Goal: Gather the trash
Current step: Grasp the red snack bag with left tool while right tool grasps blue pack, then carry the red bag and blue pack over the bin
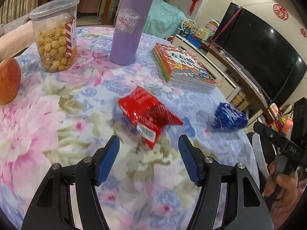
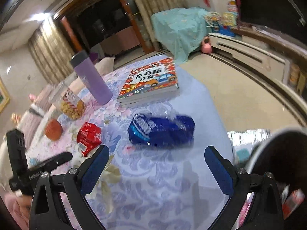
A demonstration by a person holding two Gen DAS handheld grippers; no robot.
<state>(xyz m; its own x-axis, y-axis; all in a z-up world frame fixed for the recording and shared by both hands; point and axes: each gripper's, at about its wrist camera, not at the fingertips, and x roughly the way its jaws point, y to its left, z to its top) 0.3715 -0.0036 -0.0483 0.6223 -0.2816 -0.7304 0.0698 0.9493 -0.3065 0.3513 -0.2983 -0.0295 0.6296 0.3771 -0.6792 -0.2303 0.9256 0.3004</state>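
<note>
A crumpled red snack wrapper (image 1: 147, 115) lies on the floral tablecloth, just beyond my left gripper (image 1: 148, 143), which is open and empty above the cloth. A crumpled blue wrapper (image 1: 229, 117) lies near the table's right edge. In the right wrist view the blue wrapper (image 2: 161, 131) lies just ahead of my right gripper (image 2: 156, 154), which is open and empty. The red wrapper (image 2: 89, 137) shows to its left.
A clear jar of nuts (image 1: 54, 36), a purple tumbler (image 1: 130, 25), a stack of picture books (image 1: 182, 65) and an apple (image 1: 7, 80) stand on the table (image 1: 38, 126). A TV (image 1: 264, 55) and toy shelf are to the right. A dark bin rim (image 2: 282, 153) is at lower right.
</note>
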